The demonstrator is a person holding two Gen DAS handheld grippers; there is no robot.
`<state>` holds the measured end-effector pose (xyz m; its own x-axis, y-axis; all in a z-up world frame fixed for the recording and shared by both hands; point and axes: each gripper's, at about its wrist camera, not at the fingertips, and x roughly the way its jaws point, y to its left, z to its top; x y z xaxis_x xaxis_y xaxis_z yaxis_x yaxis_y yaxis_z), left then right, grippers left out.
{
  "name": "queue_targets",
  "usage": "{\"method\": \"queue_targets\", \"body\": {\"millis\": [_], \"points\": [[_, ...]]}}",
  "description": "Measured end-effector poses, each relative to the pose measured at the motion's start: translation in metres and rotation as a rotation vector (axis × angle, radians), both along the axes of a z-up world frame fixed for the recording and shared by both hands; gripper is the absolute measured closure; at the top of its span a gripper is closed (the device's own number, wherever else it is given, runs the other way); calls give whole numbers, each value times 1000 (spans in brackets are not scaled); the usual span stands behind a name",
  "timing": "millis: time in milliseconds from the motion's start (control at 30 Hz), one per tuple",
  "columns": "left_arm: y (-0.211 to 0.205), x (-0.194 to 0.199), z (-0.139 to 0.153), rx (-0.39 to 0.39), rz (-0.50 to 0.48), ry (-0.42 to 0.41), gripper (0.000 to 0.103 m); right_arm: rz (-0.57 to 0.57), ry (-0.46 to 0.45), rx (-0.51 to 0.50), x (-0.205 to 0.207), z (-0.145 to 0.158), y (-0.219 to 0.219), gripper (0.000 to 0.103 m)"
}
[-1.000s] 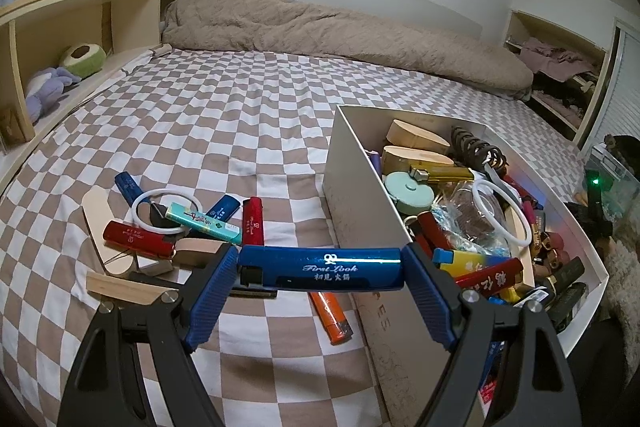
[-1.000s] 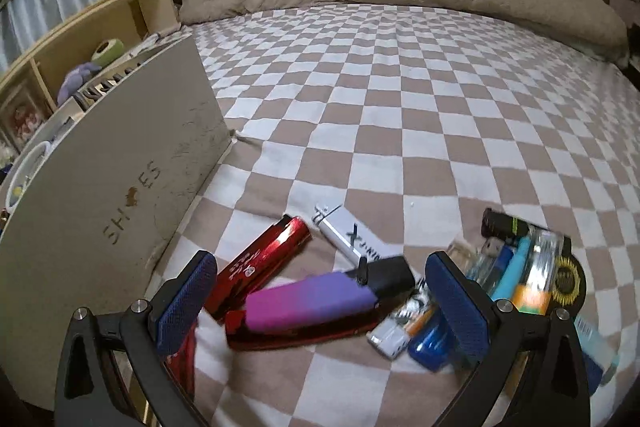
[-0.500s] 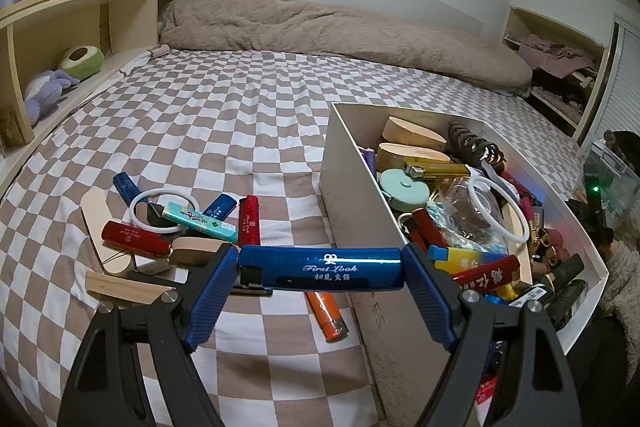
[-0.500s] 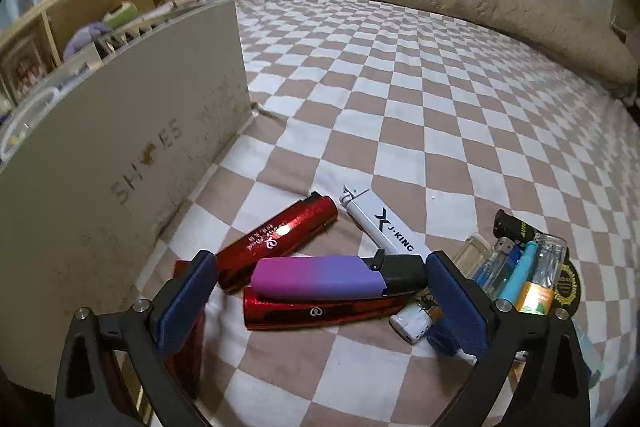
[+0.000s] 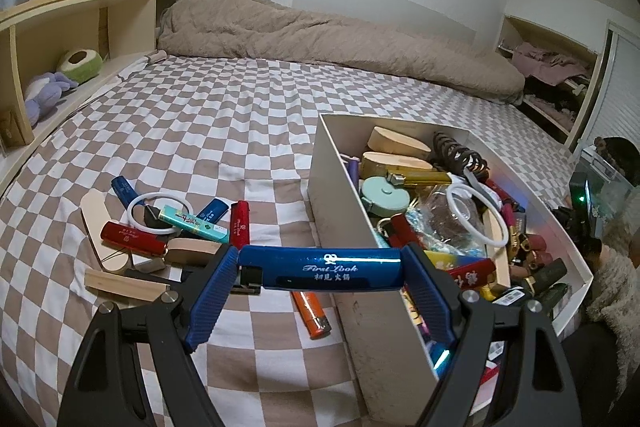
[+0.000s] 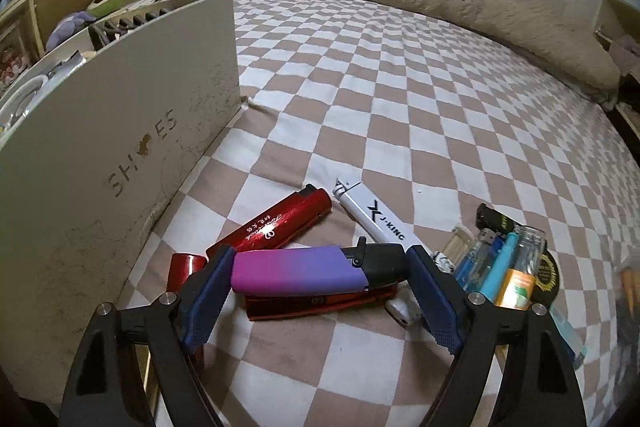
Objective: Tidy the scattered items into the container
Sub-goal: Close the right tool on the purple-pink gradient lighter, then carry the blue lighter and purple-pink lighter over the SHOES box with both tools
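My left gripper [image 5: 320, 269] is shut on a blue lighter [image 5: 324, 268] and holds it crosswise above the bed, at the near left wall of the white shoe box [image 5: 332, 203], which is full of lighters and small items. My right gripper [image 6: 318, 269] is shut on a purple-and-black lighter [image 6: 304, 269], held just above the bedsheet to the right of the same box [image 6: 120, 147]. Under it lie red lighters [image 6: 280, 223] and a white lighter [image 6: 376, 219].
Left of the box lie scattered lighters [image 5: 132, 237], a white ring [image 5: 158, 213], wooden pieces [image 5: 120, 283] and an orange lighter [image 5: 310, 311]. Right of the box a cluster of lighters [image 6: 500, 263] lies on the checkered sheet. A beige duvet [image 5: 320, 39] and a wooden shelf [image 5: 60, 27] stand behind.
The right gripper has closed on the purple lighter and lifted it slightly, moving away from the box. The left gripper holds the blue lighter almost unmoved.
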<state>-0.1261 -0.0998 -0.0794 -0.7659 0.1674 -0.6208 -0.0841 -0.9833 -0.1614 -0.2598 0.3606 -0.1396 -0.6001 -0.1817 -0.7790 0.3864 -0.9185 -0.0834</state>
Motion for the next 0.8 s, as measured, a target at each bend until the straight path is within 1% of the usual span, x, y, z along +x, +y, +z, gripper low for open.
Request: {"method": "queue_targets", "body": {"millis": [367, 467, 800], "points": [[7, 0, 17, 13, 5, 41, 20, -160, 59, -97, 20, 27, 30, 18], [12, 0, 25, 11, 0, 57, 20, -165, 97, -119, 26, 35, 33, 18], [26, 1, 45, 9, -13, 101, 20, -142, 204, -122, 49, 66, 21, 18]]}}
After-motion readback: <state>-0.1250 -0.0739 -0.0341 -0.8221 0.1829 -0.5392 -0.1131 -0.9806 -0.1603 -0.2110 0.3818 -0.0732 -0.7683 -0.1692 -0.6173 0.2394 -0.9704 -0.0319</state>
